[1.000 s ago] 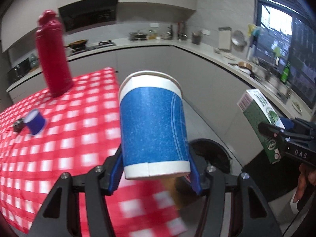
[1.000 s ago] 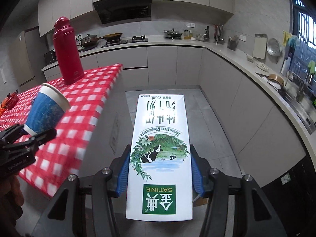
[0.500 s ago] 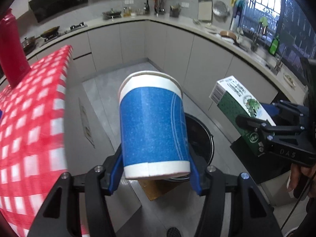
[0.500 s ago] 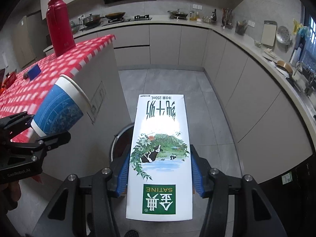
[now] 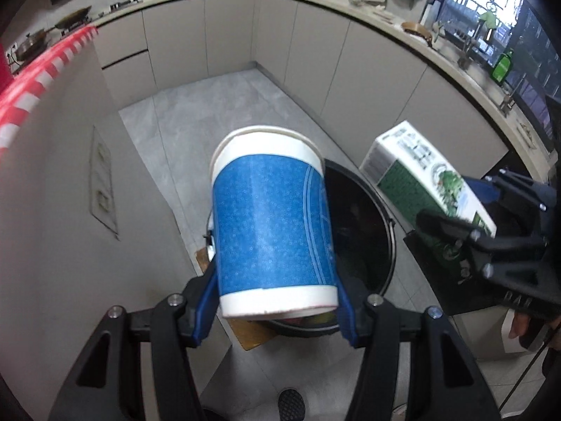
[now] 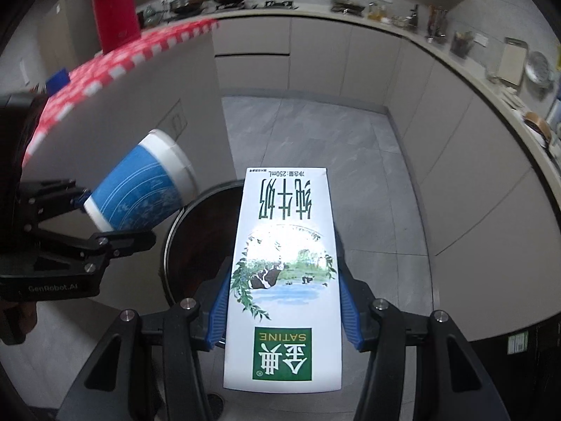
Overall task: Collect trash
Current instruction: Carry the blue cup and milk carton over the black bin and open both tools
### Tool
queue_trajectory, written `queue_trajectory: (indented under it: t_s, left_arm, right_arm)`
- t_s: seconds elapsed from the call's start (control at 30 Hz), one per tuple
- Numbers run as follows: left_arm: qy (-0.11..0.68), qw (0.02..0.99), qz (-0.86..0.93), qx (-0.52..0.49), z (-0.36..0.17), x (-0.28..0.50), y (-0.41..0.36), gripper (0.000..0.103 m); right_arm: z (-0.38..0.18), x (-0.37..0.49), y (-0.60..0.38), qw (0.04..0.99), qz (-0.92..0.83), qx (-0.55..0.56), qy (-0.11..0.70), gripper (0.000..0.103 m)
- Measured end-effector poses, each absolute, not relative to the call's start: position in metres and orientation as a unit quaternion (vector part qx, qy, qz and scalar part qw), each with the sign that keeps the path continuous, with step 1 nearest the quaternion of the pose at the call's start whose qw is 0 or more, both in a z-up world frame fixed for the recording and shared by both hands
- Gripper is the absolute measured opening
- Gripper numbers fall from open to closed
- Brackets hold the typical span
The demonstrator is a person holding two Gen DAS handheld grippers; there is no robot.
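One paper cup (image 5: 273, 224), one milk carton (image 6: 284, 273), one bin (image 5: 364, 217), one red flask (image 6: 114, 7).

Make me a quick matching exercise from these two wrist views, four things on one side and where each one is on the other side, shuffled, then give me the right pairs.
Things:
1. blue paper cup
2. milk carton
3. black bin
4. red flask

Places:
A. standing on the checked tablecloth
B. on the floor, below both grippers
C. clamped in the left gripper
D. clamped in the right gripper

Pairs: 1-C, 2-D, 3-B, 4-A
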State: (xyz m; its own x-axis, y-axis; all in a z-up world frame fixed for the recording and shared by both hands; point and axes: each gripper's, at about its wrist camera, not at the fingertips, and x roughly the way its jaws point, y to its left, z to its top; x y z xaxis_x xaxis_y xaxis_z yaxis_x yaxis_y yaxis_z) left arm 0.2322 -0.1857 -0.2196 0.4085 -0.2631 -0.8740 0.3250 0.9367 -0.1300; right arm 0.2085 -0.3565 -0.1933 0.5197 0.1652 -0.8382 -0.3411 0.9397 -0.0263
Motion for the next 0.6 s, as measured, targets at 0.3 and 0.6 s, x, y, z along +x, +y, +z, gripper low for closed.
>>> queue_trajectory:
  t_s: [0.3, 0.6]
  left_arm:
    - [0.527, 0.832, -0.166, 0.051, -0.255, 0.251, -0.193, 0.103]
    - [0.531, 0.84, -0.11, 0.035, -0.264, 0.229, -0.182, 0.103]
  right_arm:
    - [-0.256, 0.235, -0.339, 0.827, 0.174, -0.202, 0.495, 0.088]
    - [-0.248, 0.228, -0.392, 0.857, 0.085, -0.133, 0.49, 0.103]
